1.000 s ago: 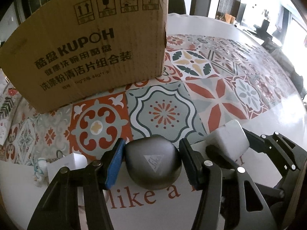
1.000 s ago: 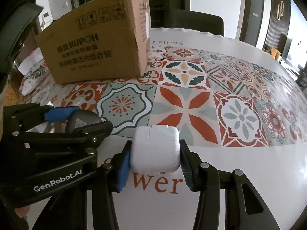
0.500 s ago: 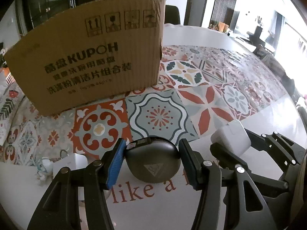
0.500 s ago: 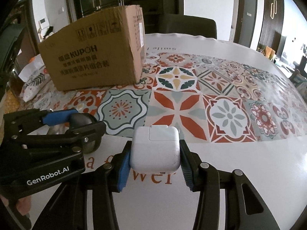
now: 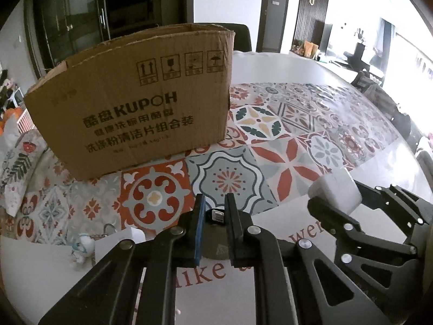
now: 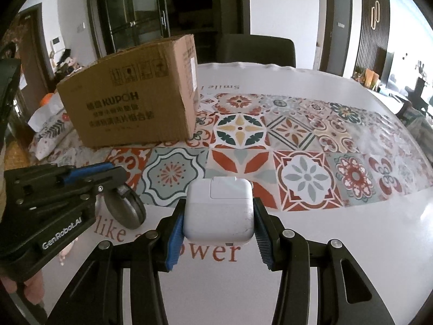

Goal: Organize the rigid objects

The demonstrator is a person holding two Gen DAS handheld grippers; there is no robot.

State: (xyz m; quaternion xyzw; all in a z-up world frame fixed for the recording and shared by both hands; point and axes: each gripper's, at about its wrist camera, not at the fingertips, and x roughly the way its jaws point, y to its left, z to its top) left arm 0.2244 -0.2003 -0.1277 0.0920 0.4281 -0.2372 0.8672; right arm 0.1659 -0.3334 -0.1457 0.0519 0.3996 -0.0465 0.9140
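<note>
My left gripper (image 5: 213, 205) is closing its jaws on a dark grey round case (image 5: 215, 247), which stands on edge between the pads. In the right wrist view the grey case (image 6: 127, 211) hangs edge-on from the left gripper (image 6: 113, 178), just above the white table edge. My right gripper (image 6: 219, 224) is shut on a white square charger (image 6: 219, 211) and holds it off the table. From the left wrist view, the charger (image 5: 335, 192) and the right gripper (image 5: 333, 203) sit at the right. An open cardboard box (image 5: 135, 113) stands behind, to the left.
A patterned tile cloth (image 6: 305, 173) covers the table's middle, with a white printed border near me. A small white figurine (image 5: 82, 246) and a white block (image 5: 130, 239) lie at the near left. A floral cushion (image 5: 19, 168) sits left of the box (image 6: 132, 100), a dark chair (image 6: 257, 51) behind.
The left jaws have come close together and the grey case now sits on edge between them instead of flat. Both grippers have risen with their objects; the box looks farther off.
</note>
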